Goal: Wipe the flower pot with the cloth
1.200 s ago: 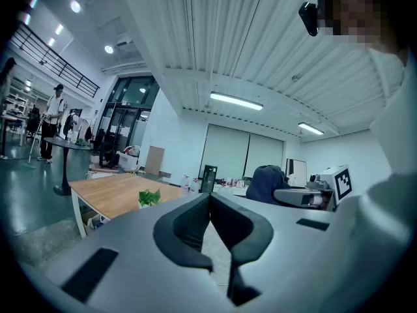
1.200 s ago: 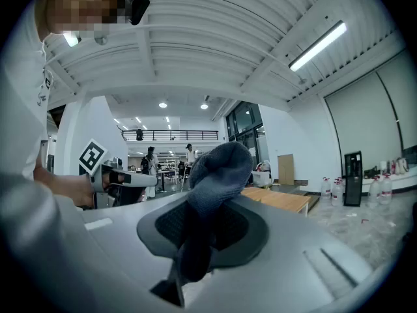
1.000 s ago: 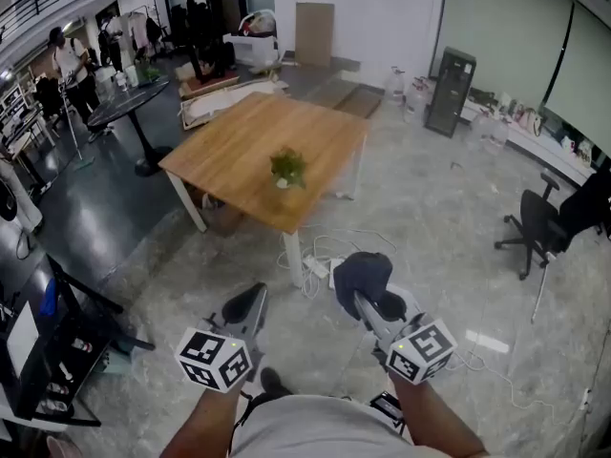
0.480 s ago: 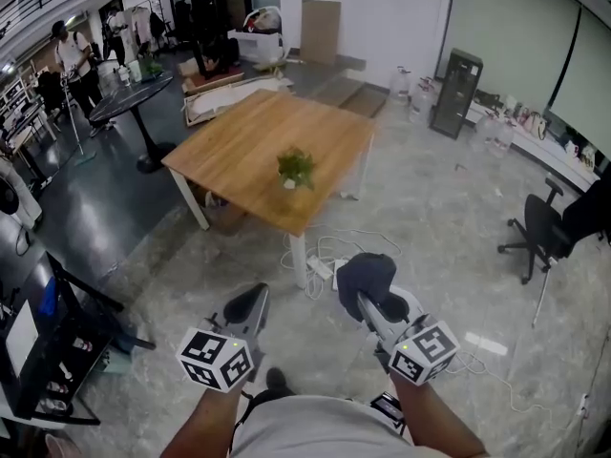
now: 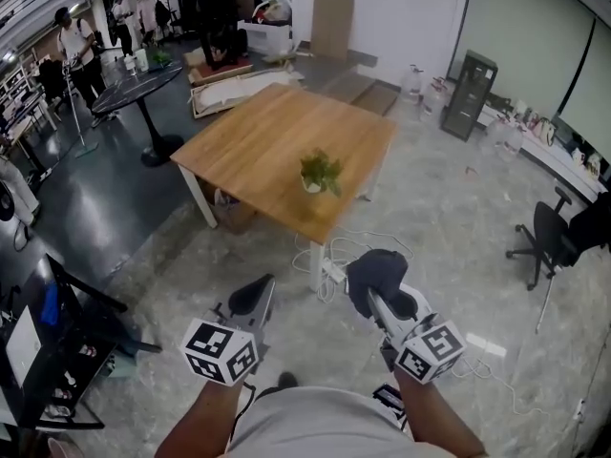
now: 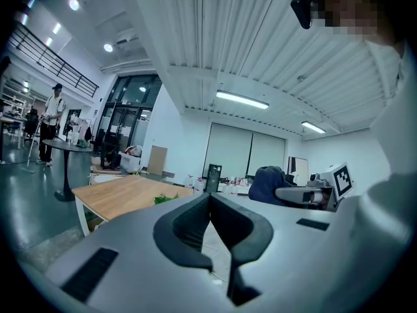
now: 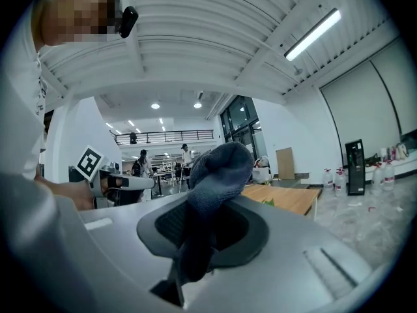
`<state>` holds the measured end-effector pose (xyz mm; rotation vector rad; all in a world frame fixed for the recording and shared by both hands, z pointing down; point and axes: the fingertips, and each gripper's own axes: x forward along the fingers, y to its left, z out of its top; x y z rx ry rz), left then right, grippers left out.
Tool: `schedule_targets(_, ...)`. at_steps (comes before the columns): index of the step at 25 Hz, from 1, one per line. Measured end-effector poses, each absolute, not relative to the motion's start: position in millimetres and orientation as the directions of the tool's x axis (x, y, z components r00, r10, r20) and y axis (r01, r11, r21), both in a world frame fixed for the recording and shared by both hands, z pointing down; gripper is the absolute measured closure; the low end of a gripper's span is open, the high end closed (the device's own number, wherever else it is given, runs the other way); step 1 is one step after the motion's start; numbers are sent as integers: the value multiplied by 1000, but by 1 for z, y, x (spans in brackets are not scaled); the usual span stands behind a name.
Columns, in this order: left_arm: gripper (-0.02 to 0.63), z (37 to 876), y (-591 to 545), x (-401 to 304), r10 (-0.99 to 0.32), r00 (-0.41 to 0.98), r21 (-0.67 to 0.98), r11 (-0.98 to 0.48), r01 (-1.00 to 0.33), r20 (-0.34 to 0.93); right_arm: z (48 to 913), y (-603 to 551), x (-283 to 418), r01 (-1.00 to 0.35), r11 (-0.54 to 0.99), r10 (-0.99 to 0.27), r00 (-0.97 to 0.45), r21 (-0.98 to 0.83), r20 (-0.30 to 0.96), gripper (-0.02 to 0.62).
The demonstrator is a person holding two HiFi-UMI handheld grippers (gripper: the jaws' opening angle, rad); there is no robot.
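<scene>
Right gripper clamps a bunched dark blue-grey cloth, held up in front of the person. Beside it, the left gripper has its jaws closed on nothing. Well ahead of both, the small flower pot, apparently white and holding a green leafy plant, stands near the front edge of a square light-wood table on a pale grey stone-patterned floor.

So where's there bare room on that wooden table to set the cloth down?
Nearly all the wooden table is bare: everything from the flower pot to the far and left edges. Only the pot's near-right edge is taken. Cables clutter the floor by its near leg.
</scene>
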<state>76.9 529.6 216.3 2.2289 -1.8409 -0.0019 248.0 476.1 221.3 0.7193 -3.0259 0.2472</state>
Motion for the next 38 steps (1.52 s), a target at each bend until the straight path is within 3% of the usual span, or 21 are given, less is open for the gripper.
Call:
schedule_targets(11,598,227,475,-11,-953,235,205,-195,-959,193,226,413,172,-505,847,-501,-863,-165,70,531)
schedule_targets(19,598,255,377,-37,-943,230,215,-180,-960,238,250,299,151,-513,840,-508,-858,-176,76,531)
schedule_targets(29,598,290,196,-47,-931,190,236,-118,-965,313,272,107,138,-442,871,-432,-897,-214,94,531)
schedule_targets(38,597,336,99,-65,-893,196,308,-69,-949,405,297,9,129,-440,862,-422,-898,-251,123,531)
